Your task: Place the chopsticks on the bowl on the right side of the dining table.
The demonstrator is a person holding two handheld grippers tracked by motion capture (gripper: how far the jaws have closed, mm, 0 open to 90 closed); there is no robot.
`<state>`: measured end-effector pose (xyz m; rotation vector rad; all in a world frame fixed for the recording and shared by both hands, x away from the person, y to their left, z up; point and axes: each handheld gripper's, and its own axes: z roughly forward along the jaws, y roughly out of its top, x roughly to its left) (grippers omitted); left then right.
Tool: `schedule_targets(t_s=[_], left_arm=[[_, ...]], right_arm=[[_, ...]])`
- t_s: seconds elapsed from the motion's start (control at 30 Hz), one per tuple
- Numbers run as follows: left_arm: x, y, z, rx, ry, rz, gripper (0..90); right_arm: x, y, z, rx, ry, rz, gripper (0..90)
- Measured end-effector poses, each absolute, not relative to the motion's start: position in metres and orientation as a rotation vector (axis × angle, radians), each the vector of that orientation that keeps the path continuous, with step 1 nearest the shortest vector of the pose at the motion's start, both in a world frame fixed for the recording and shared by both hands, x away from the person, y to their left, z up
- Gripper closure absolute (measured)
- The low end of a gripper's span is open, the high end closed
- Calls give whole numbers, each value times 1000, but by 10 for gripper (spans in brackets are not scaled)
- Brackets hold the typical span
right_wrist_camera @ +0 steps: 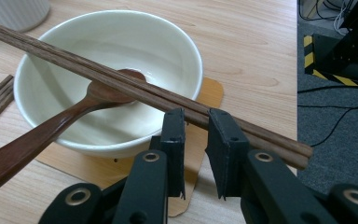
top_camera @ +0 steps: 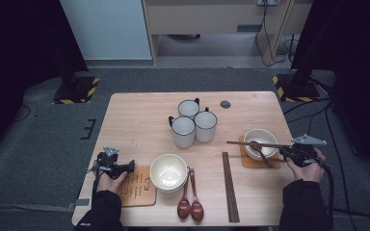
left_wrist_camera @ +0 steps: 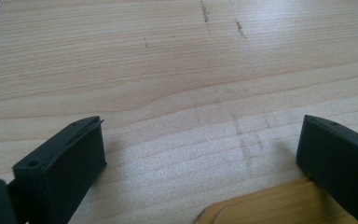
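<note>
My right gripper [top_camera: 285, 150] [right_wrist_camera: 196, 121] is shut on a pair of dark wooden chopsticks [top_camera: 255, 144] [right_wrist_camera: 74, 60]. It holds them level across the top of a cream bowl [top_camera: 265, 136] [right_wrist_camera: 186, 42]. That bowl sits on a wooden coaster [top_camera: 247, 162] [right_wrist_camera: 209, 95], and a brown wooden spoon [top_camera: 263, 157] [right_wrist_camera: 37, 140] leans in it. My left gripper [top_camera: 130, 166] [left_wrist_camera: 200, 135] rests open at the table's front left, with bare tabletop between its jaws. Beside it lies a second coaster [top_camera: 137, 187] [left_wrist_camera: 261, 205].
Three white mugs [top_camera: 192, 122] stand together at the middle back. A cream bowl [top_camera: 168, 172] sits at the front centre. Two brown spoons [top_camera: 190, 207] lie to its right, and then more chopsticks [top_camera: 230, 187]. Dark stands flank the table [top_camera: 135, 120].
</note>
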<state>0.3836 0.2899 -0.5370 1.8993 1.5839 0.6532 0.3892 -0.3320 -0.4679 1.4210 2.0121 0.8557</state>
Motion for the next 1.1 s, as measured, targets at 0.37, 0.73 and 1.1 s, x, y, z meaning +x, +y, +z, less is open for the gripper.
schedule_targets(t_s=[0.37, 0.73, 1.1], left_arm=[[384, 290, -537, 1899, 1584, 653, 0], [384, 290, -537, 1900, 1584, 653, 0], [384, 290, -537, 1899, 1584, 653, 0]], right_arm=[[394, -333, -468, 1413, 2012, 846, 749], [397, -334, -469, 1412, 2007, 838, 738], [396, -334, -466, 1415, 1995, 853, 727]])
